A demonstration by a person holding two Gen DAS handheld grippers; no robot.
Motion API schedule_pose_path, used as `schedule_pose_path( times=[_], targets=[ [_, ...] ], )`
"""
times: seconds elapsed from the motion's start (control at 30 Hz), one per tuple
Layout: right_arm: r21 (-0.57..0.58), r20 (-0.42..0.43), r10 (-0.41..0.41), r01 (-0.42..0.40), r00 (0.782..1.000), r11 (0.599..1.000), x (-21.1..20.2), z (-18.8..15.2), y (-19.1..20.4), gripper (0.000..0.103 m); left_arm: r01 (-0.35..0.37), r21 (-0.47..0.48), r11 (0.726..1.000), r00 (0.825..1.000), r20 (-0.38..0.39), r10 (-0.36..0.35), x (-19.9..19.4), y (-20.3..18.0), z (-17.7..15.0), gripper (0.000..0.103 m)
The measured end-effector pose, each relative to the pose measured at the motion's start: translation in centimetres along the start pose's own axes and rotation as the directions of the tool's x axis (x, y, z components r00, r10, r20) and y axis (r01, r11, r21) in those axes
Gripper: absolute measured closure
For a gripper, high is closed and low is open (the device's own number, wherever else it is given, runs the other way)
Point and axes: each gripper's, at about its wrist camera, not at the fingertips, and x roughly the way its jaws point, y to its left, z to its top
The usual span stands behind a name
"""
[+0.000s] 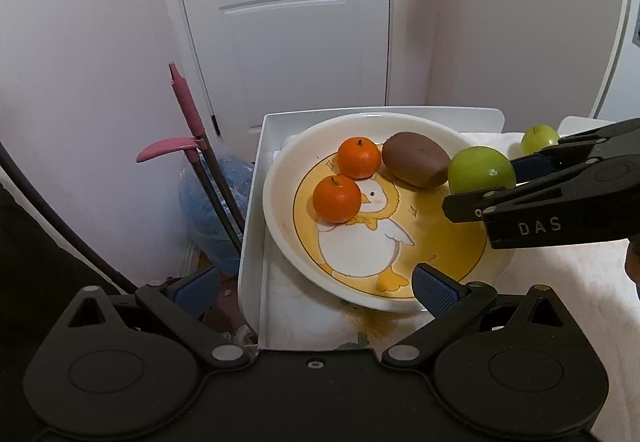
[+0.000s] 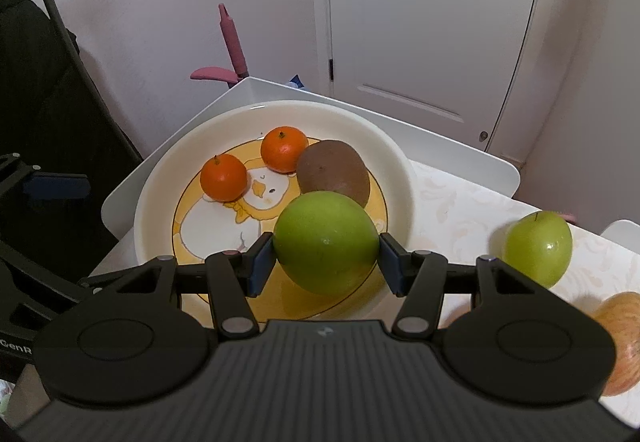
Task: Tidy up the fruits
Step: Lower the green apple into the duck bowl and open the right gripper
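A white plate with a duck picture (image 1: 280, 226) (image 2: 152, 210) holds two mandarins (image 1: 337, 199) (image 2: 223, 178) and a brown kiwi (image 1: 416, 159) (image 2: 334, 172). My right gripper (image 2: 326, 258) (image 1: 484, 182) is shut on a green apple (image 2: 326, 242) (image 1: 481, 170) and holds it over the plate's right side. A second green apple (image 2: 538, 247) (image 1: 539, 139) lies on the table to the right of the plate. My left gripper (image 1: 316, 288) is open and empty at the plate's near left edge.
The plate sits on a white tray (image 1: 256, 226) (image 2: 120, 198) at the table's left end. A reddish apple (image 2: 618, 342) lies at the right edge. A pink-handled mop (image 1: 192, 130) and a blue bag (image 1: 212, 202) stand beside the table. A white door (image 1: 288, 22) is behind.
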Motion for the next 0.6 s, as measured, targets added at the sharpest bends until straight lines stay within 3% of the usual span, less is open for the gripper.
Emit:
schedule_pose_path(
  times=[0.03, 0.1, 0.17, 0.6],
  targets=[
    [-0.004, 0.018, 0.005, -0.005, 1.000, 1.000, -0.3, 0.0, 0.0, 0.031, -0.005, 0.006, 1.000, 1.000, -0.003, 0.005, 0.0, -0.1, 0.0, 0.000],
    [-0.013, 0.042, 0.000, 0.000, 0.999, 1.000, -0.8, 0.2, 0.1, 0.012, -0.020, 0.020, 1.000, 1.000, -0.004, 0.020, 0.0, -0.4, -0.1, 0.000],
    [-0.005, 0.054, -0.026, 0.026, 0.998, 1.000, -1.2, 0.3, 0.2, 0.000, -0.027, 0.034, 0.999, 1.000, -0.004, 0.028, -0.1, -0.6, -0.2, 0.000],
    [0.095, 0.064, -0.072, 0.066, 0.995, 0.993, -5.0, -0.3, -0.3, 0.000, -0.035, 0.034, 0.999, 0.999, 0.007, 0.034, -1.8, -1.0, -0.1, 0.000]
  ],
)
